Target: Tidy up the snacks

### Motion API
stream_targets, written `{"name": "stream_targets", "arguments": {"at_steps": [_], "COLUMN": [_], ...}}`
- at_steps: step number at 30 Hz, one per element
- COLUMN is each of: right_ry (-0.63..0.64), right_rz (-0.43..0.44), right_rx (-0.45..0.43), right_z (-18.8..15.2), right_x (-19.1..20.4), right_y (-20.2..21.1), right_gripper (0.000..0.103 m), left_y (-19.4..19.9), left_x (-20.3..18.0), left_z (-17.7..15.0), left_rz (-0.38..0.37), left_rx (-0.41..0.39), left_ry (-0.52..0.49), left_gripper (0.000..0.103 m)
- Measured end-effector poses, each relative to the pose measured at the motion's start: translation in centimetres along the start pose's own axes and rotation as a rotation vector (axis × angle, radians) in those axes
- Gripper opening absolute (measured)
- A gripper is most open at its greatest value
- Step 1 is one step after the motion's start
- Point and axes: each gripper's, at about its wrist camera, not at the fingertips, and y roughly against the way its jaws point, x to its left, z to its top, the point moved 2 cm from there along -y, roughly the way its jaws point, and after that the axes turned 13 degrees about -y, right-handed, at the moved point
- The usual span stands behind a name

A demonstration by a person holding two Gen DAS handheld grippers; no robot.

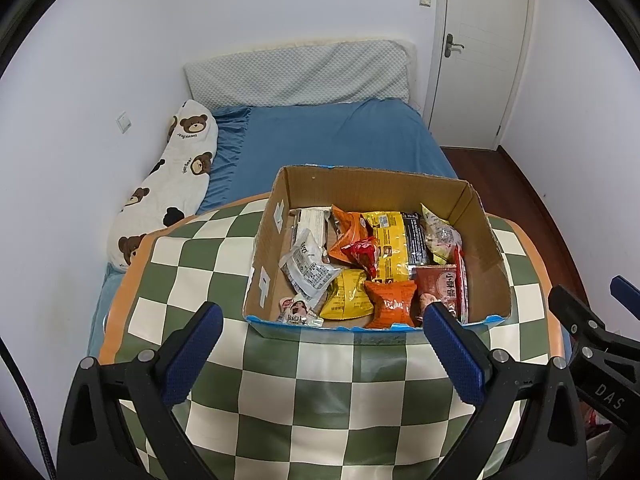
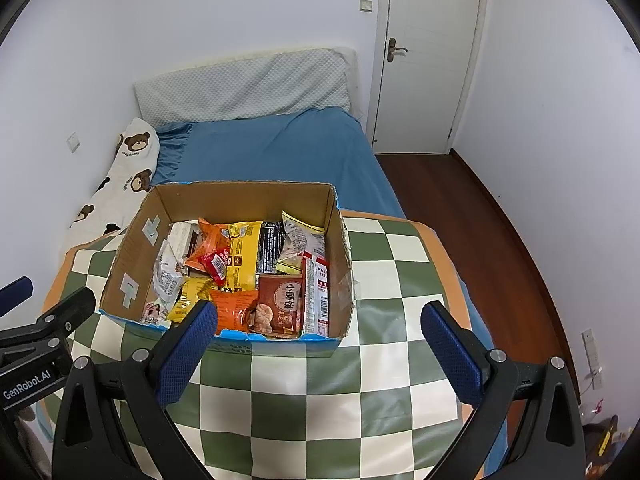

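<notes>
a: at the far edge of the checkered surface point(image 1: 304, 392), toward the bed point(image 1: 340, 136), sits the cardboard box point(image 1: 486, 256) with all the snacks inside it. nothing lies loose on the cloth around it.

b: which way from each claw?

a: straight ahead and a bit below both. the left claw point(image 1: 322, 344) hangs just short of the box's near wall, jaws spread wide, nothing between them. the right claw point(image 2: 320, 340) is the same: wide apart, empty, just short of that near wall. the box's long axis runs roughly across both views, along the far edge.

b: which one is nearer?

a: hard to separate. from the left view the box sits slightly to the right of centre, from the right view slightly to the left, so it lies between them. i'd judge the left claw better placed for the grey-white packet point(image 1: 306, 266) on the box's left side, the right claw for the brown packet point(image 2: 280, 304) at the near right.

b: count them.

a: one box, two claws. packets overlap, so the count is rough: about eleven or twelve showing. two orange, two or three yellow, one small red, one black, one brown, one red-edged standing at the right wall, a few pale ones. more may be buried.
</notes>
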Motion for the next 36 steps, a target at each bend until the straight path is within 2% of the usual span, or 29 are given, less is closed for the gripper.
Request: {"name": "stream_targets", "arguments": {"at_steps": [36], "right_ry": [-0.006], "right_rz": [0.002], "right_rx": [0.004], "right_z": [-0.9], "right_x": [-0.2], "right_y": [1.7], "right_gripper": [0.103], "left_y": [1.0], "left_x": [0.5], "left_z": [-0.6], "left_rz": [0.019], "left_rx": [0.000], "left_ry": [0.011], "left_gripper": [0.103]}}
